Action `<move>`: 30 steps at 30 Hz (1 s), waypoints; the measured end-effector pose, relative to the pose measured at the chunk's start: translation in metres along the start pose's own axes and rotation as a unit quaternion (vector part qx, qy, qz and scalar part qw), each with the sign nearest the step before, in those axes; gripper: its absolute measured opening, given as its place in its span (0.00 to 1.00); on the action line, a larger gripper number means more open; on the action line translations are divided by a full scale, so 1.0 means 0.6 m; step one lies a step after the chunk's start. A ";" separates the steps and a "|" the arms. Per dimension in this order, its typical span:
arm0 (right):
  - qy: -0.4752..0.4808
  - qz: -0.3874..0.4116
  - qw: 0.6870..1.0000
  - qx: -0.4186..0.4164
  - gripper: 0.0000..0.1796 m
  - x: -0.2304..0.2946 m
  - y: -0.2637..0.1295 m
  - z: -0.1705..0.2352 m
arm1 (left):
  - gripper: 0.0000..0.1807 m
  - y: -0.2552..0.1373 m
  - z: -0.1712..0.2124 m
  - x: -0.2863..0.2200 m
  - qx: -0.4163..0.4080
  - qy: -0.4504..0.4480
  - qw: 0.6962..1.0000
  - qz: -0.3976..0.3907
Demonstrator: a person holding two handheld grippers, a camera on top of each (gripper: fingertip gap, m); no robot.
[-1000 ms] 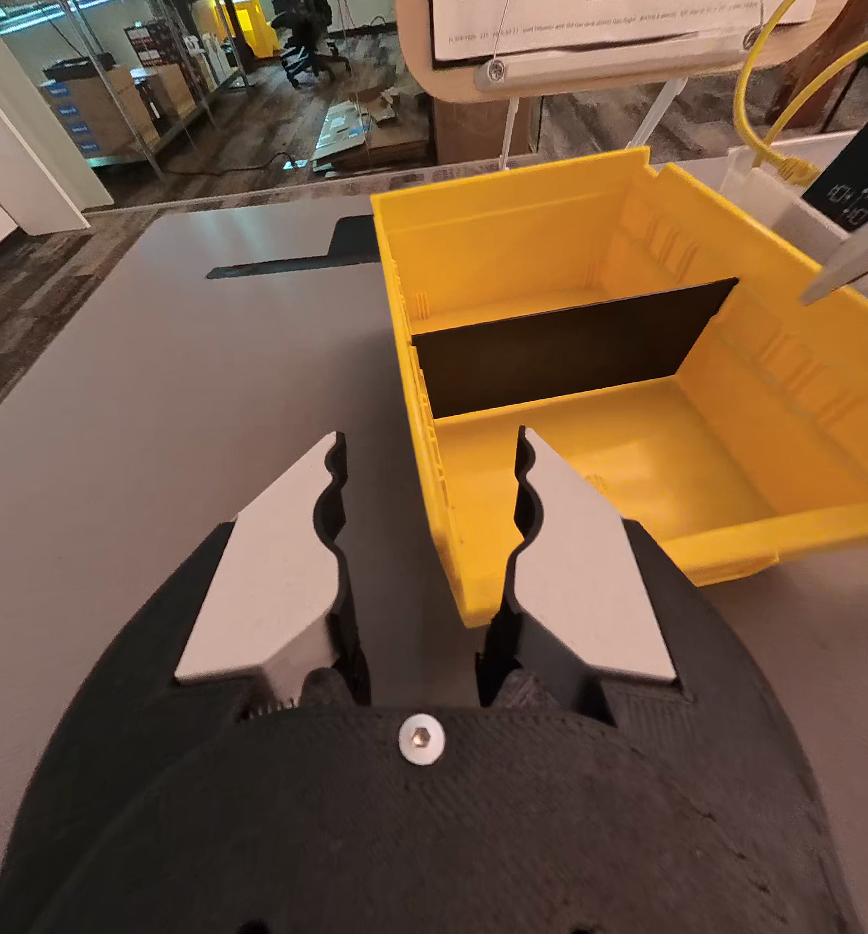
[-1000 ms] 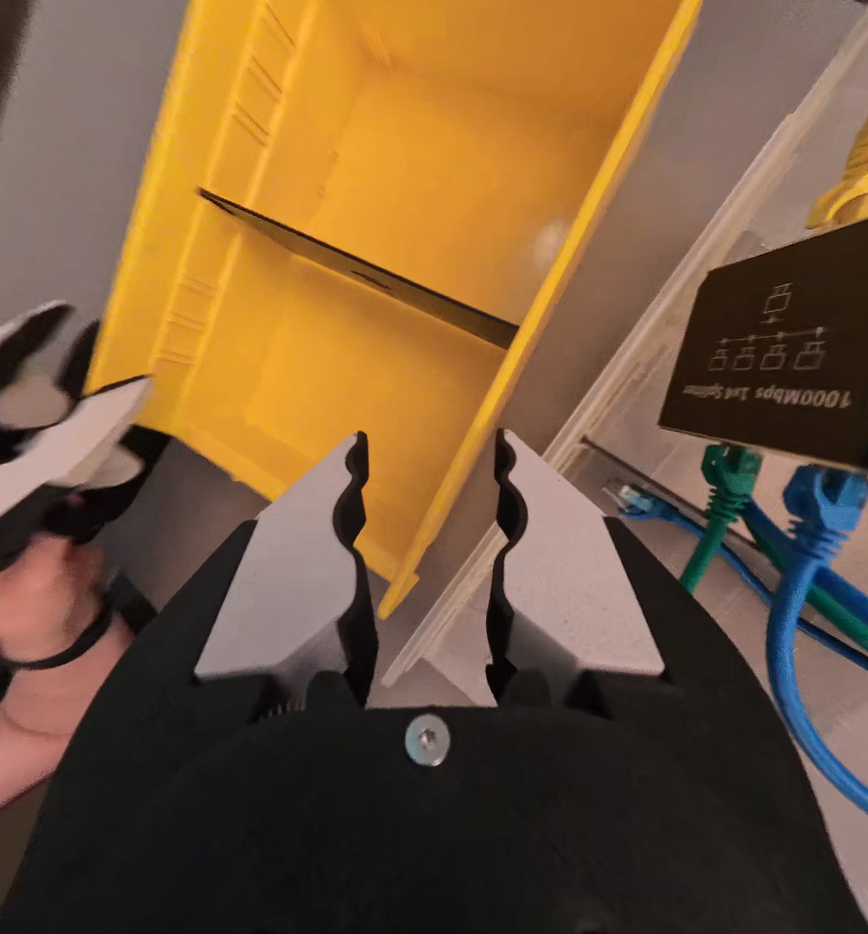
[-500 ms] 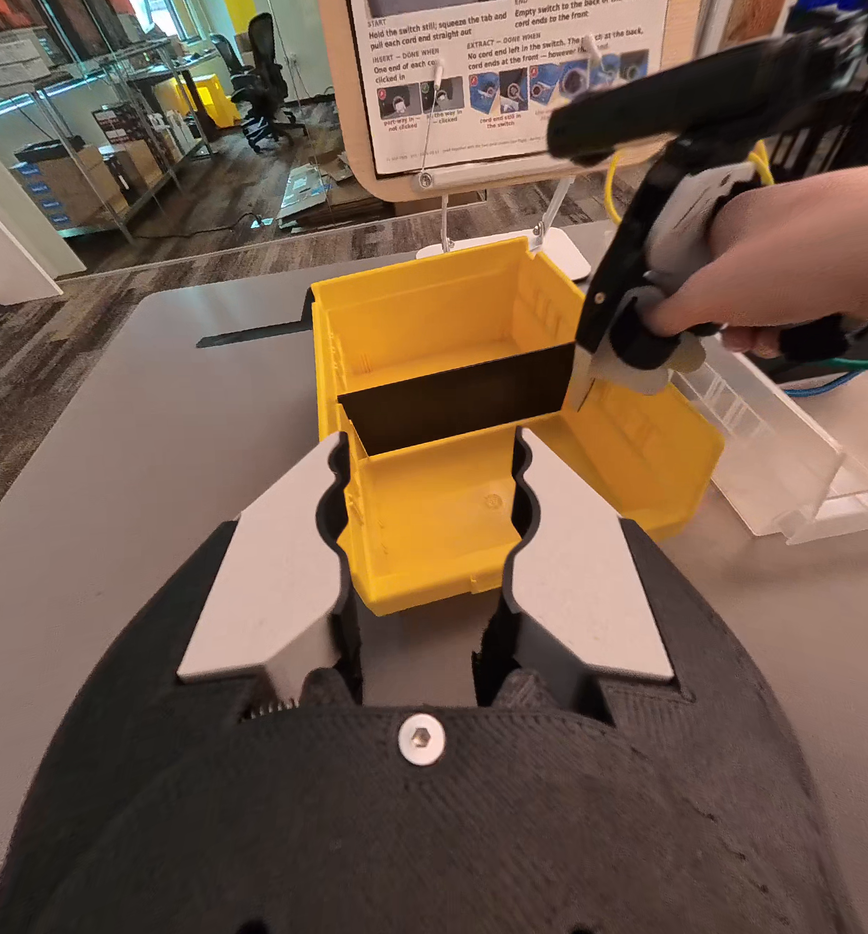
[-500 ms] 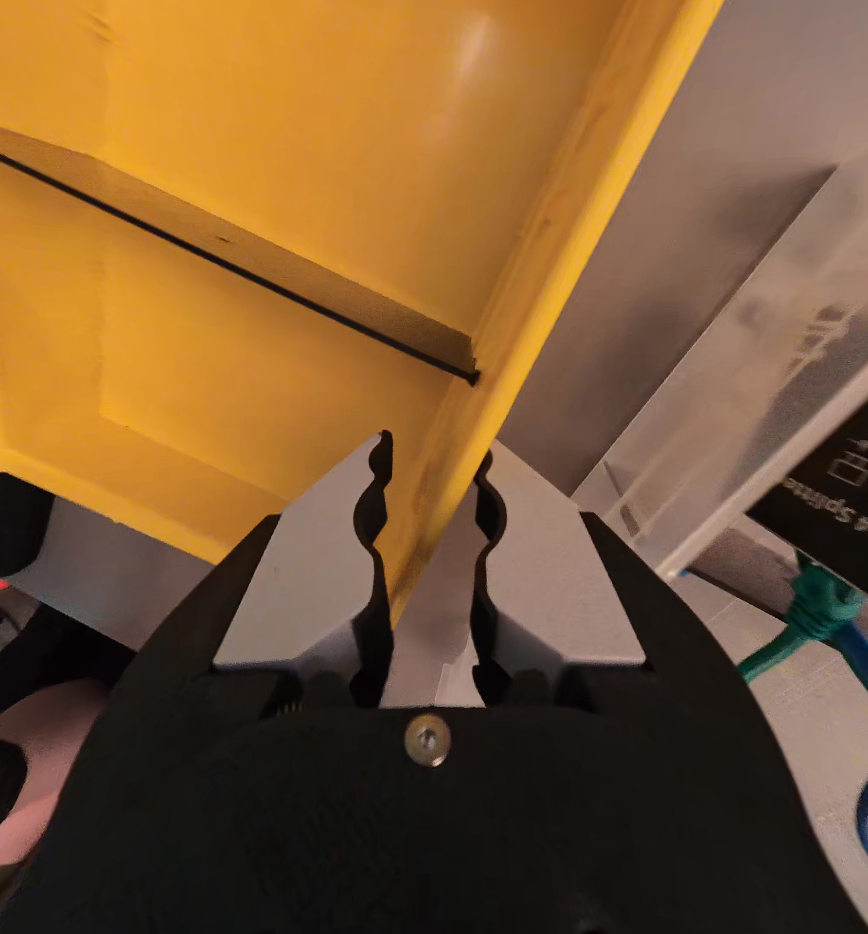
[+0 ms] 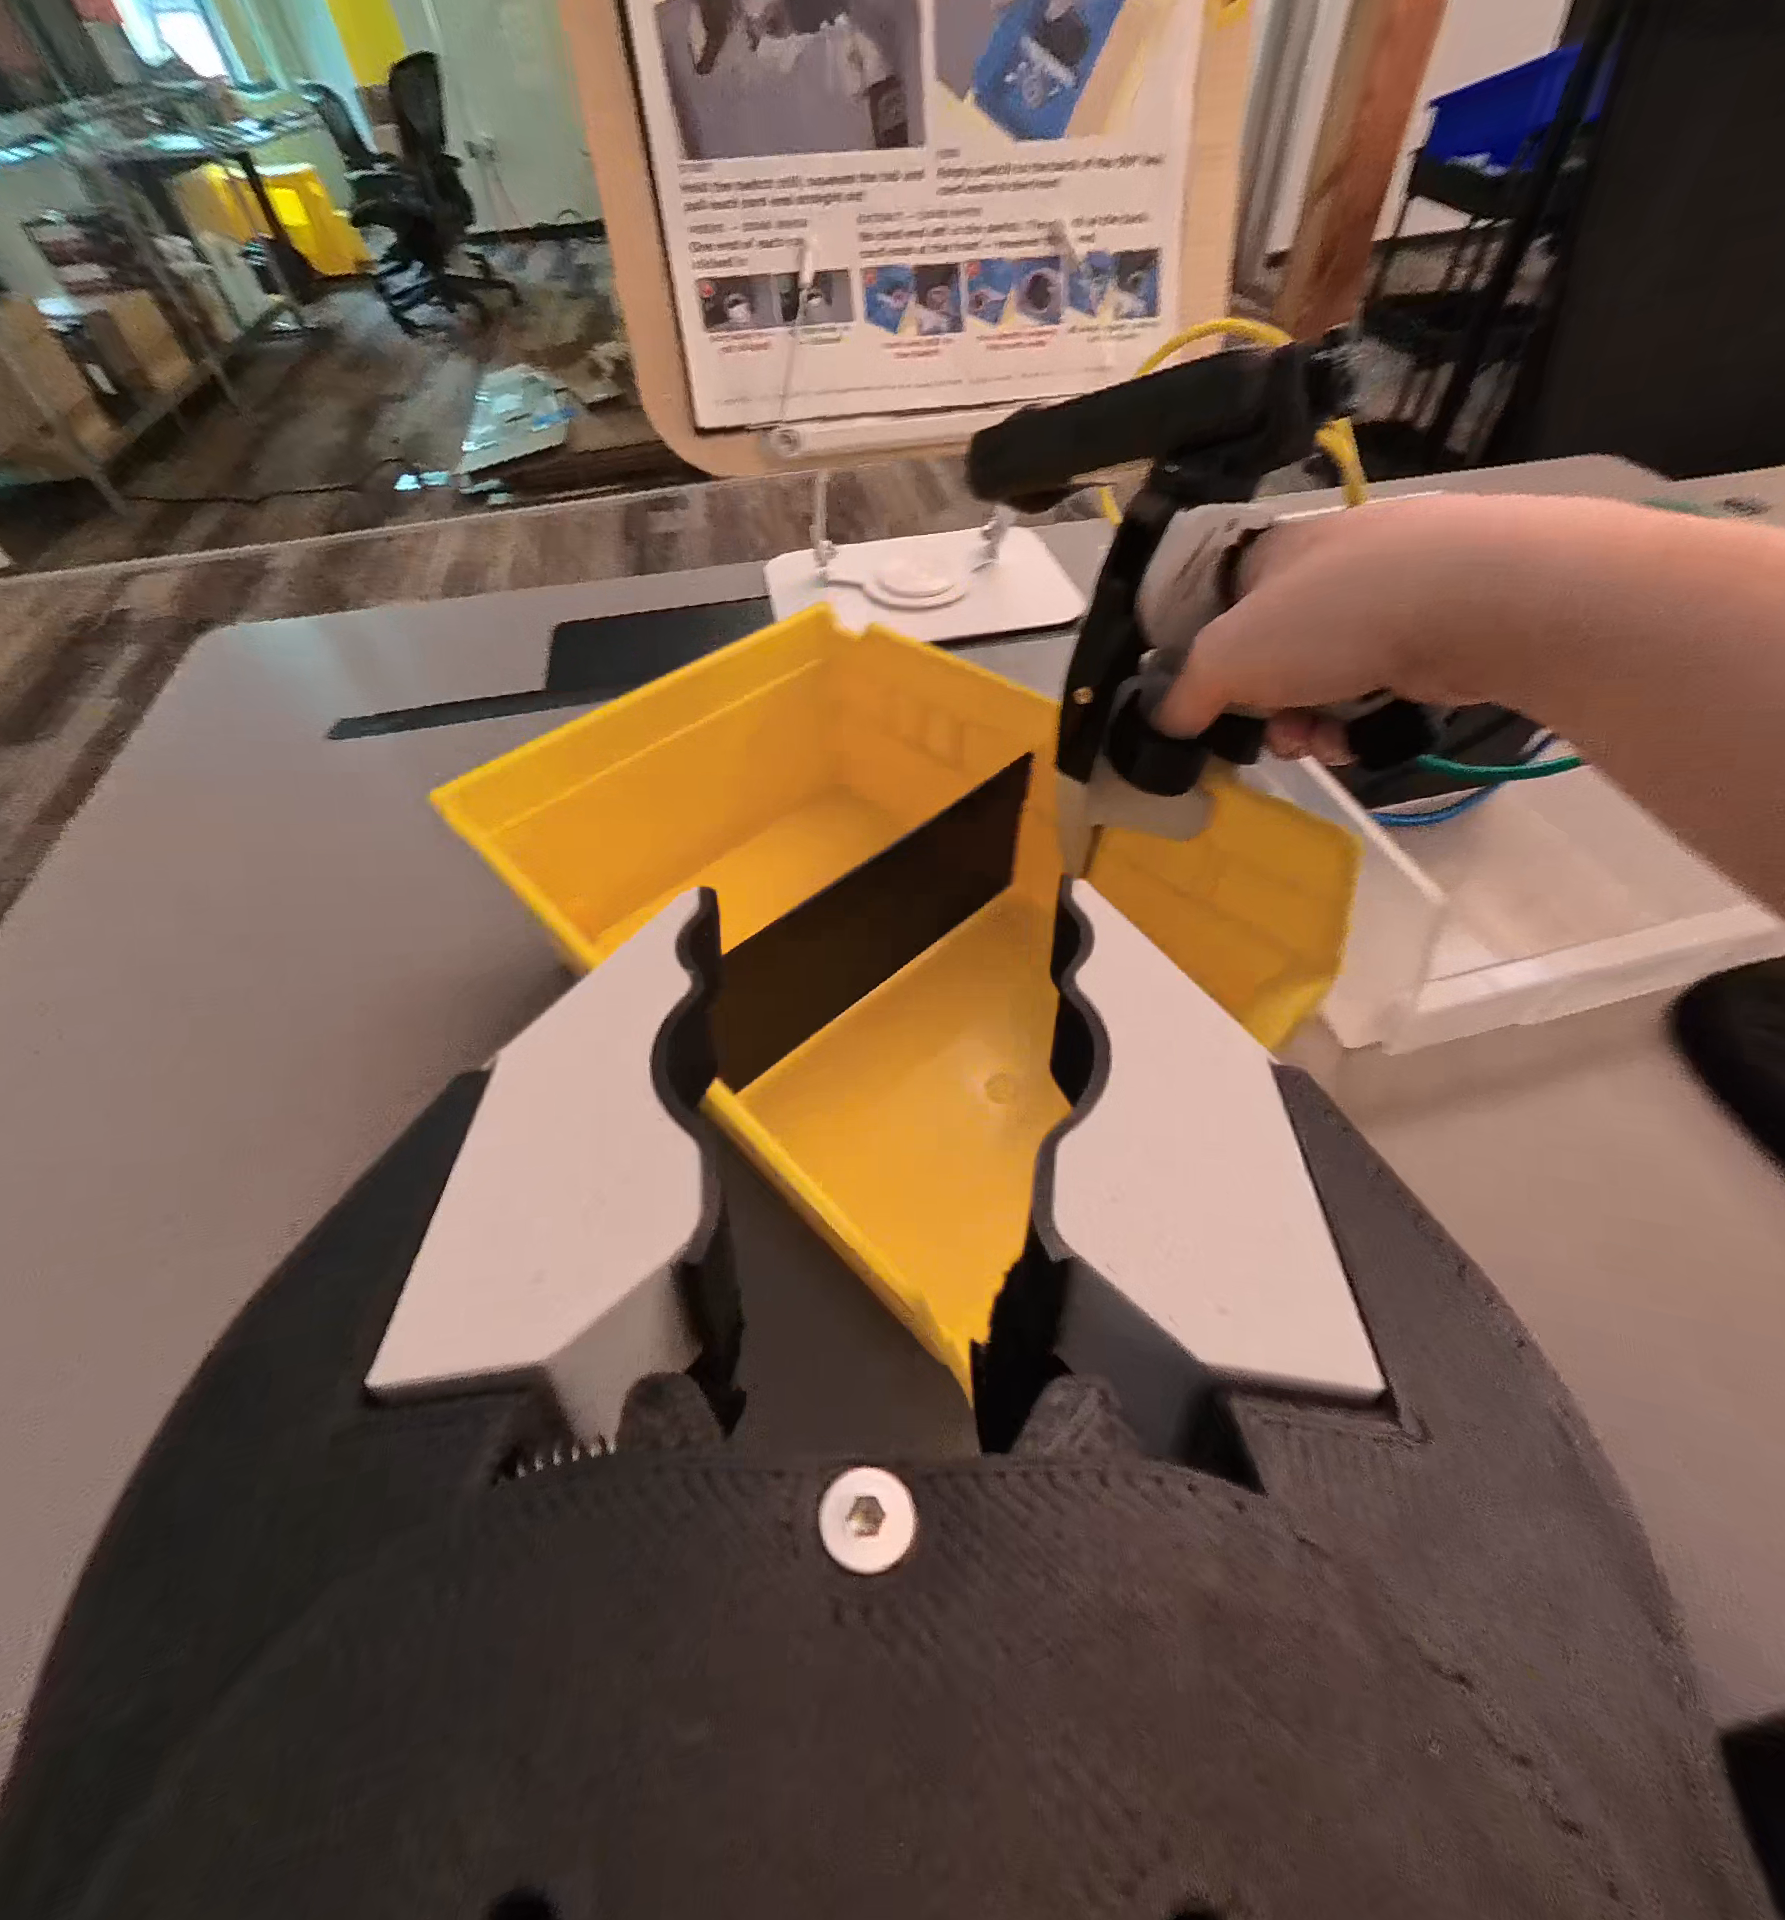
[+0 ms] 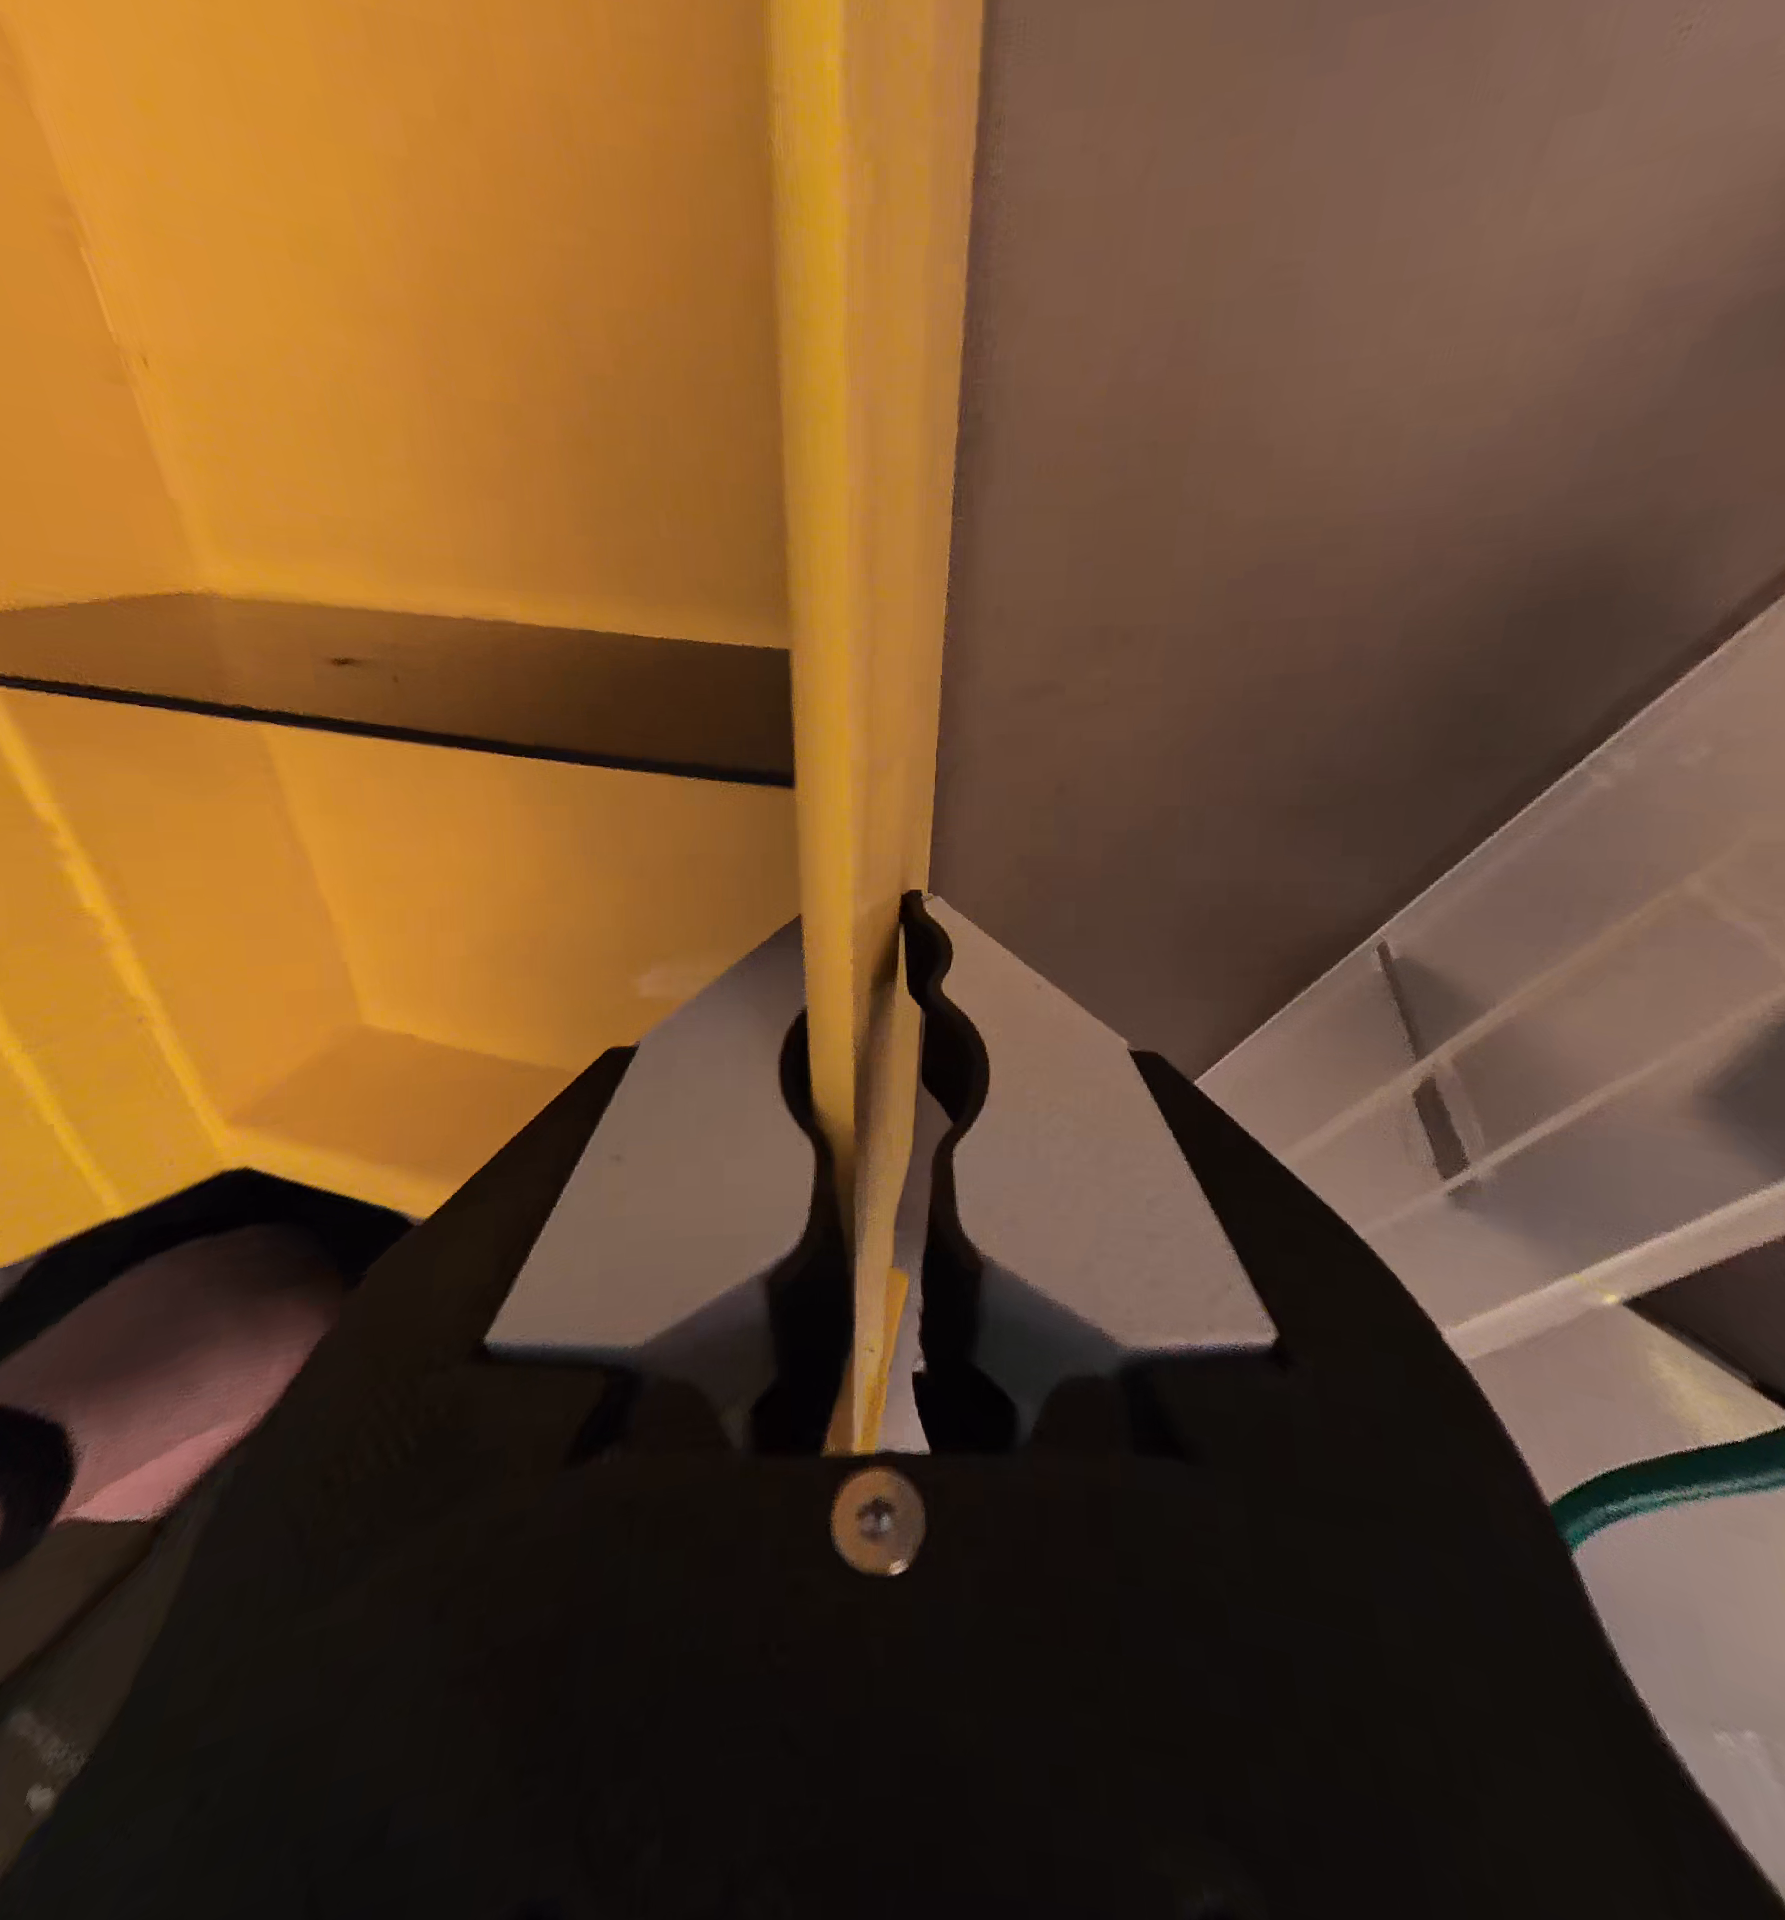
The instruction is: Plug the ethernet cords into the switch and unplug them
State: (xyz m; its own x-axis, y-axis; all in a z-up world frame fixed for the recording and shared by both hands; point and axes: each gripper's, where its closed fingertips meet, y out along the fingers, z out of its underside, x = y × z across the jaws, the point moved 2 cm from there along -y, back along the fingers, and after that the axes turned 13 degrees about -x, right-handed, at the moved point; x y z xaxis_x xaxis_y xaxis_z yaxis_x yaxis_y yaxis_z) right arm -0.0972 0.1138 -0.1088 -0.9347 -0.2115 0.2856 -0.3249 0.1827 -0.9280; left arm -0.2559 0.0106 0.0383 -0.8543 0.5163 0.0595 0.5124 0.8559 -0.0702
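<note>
The green ethernet cord (image 6: 1698, 1481) lies at my right, in the clear tray (image 6: 1553, 1060) beside the yellow bin (image 5: 722, 769); a blue cord (image 5: 1428, 816) shows there too, but the switch is hidden from me now. Half a second ago my right claw (image 6: 860, 997) was only straddling the bin's side wall; now it is clamped on that wall, and the bin has turned on the grey table (image 5: 192, 935). Its near corner now points between the fingers of my left claw (image 5: 883, 971), which stays apart and holds nothing. The right hand (image 5: 1303, 634) grips the handle, with the claw pointing steeply down onto the bin's rim near the black divider (image 5: 867, 925).
</note>
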 end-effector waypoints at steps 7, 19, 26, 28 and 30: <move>-0.046 -0.023 0.999 0.009 0.03 0.034 -0.063 -0.010 | 0.35 -0.074 -0.093 -0.011 -0.096 -0.006 0.995 0.004; 0.038 -0.056 0.990 -0.125 0.03 -0.178 -0.383 0.043 | 0.43 -0.023 -0.082 0.006 -0.177 -0.185 0.965 0.062; 0.175 -0.018 0.962 -0.210 0.04 -0.446 -0.475 0.237 | 0.51 0.164 0.058 -0.176 0.073 -0.274 0.931 0.229; 0.217 -0.022 0.950 -0.225 0.04 -0.495 -0.478 0.300 | 0.51 0.210 0.078 -0.202 0.109 -0.225 0.943 0.220; 0.254 -0.013 0.937 -0.238 0.04 -0.538 -0.478 0.356 | 0.52 0.246 0.103 -0.230 0.170 -0.164 0.947 0.217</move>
State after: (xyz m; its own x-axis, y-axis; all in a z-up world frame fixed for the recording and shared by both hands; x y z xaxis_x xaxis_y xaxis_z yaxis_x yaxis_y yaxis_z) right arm 0.3287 -0.0756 0.0138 -0.8342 0.2405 0.4962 -0.2627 0.6177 -0.7412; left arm -0.0676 0.0638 -0.0421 -0.5788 0.7333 -0.3567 0.8119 0.4772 -0.3364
